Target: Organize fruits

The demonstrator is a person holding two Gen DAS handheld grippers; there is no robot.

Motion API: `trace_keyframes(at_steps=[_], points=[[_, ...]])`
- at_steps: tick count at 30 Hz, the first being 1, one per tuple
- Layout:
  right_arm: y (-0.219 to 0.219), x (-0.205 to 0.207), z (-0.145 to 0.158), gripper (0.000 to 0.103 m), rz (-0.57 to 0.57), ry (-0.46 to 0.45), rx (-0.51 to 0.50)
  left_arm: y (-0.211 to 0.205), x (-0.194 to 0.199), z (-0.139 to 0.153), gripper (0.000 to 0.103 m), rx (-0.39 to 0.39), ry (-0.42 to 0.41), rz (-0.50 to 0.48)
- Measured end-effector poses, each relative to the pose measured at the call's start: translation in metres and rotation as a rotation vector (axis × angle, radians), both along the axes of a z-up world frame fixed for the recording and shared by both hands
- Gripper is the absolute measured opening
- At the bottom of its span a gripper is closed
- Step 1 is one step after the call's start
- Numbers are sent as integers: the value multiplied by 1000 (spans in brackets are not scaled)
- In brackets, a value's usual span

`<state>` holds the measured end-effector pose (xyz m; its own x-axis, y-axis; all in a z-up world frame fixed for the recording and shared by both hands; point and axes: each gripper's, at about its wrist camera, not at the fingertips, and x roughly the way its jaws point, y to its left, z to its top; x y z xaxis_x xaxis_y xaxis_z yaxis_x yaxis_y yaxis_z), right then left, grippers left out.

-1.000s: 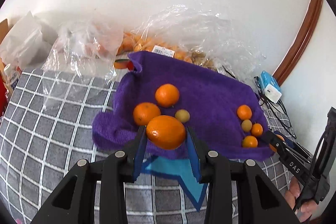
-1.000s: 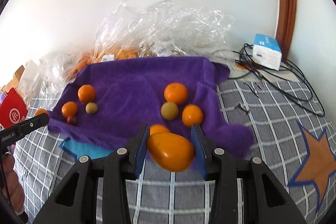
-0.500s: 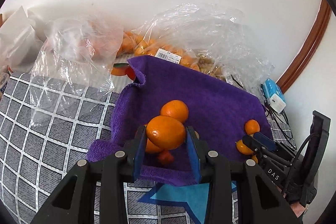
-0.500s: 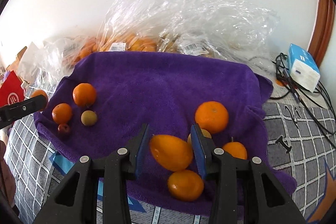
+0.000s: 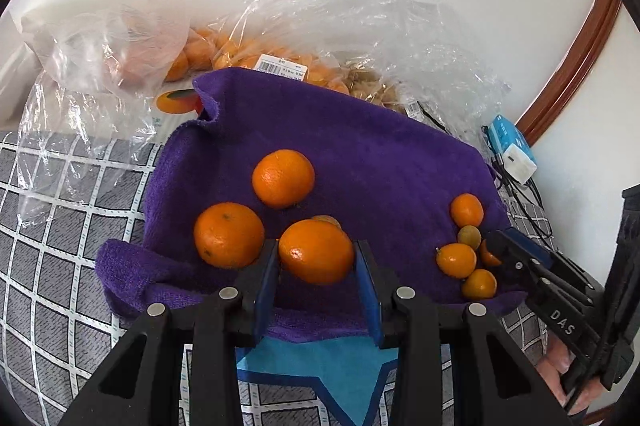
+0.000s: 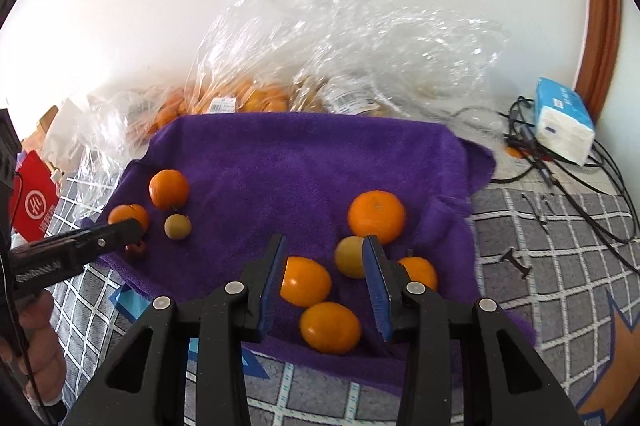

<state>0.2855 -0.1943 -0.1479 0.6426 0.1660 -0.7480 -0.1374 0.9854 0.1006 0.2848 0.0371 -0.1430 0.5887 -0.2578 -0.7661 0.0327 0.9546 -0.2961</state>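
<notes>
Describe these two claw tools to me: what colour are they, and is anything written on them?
Both are black plastic. The left gripper and the right gripper each have two flat fingers lined with blue pads, on angular arms with round silver bolts. From the side, one shows white letters "DAS" and thin black cables; the other's white lettering is too blurred to read. A bare hand holds it.

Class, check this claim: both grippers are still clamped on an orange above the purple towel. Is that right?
Not quite. Only the left gripper grips an orange. The right wrist view shows the right gripper open, its orange released onto the purple towel.
</notes>
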Motion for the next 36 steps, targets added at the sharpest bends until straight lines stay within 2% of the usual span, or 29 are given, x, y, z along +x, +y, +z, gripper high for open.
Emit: trace_keyframes(at_steps=[4, 8, 11, 16, 21, 27, 31, 34, 36], points=[[-9, -13, 4, 39, -21, -6, -26, -14, 5, -10, 35, 35, 44, -2], [-17, -24, 2, 39, -44, 1, -32, -21, 5, -13, 35, 92, 47, 0], [-21, -27, -2, 39, -60, 16, -37, -21, 6, -13, 36, 94, 59, 0], [-24, -35, 3, 39, -99, 26, -35, -17, -4, -2, 46, 78, 58, -5], [-24, -50, 20, 41, -127, 10, -44, -13, -31, 21, 52, 93, 6, -9], [-26, -79, 57, 44, -169, -29, -48, -1, -82, 57, 58, 88, -78, 9], [-25, -107, 83, 53, -173, -65, -40, 0, -113, 75, 60, 106, -127, 28], [-24, -131, 98, 64, -179, -92, -19, 2, -140, 85, 64, 101, -160, 50], [-23, -144, 107, 65, -179, -109, -19, 2, -157, 93, 68, 105, -190, 61]])
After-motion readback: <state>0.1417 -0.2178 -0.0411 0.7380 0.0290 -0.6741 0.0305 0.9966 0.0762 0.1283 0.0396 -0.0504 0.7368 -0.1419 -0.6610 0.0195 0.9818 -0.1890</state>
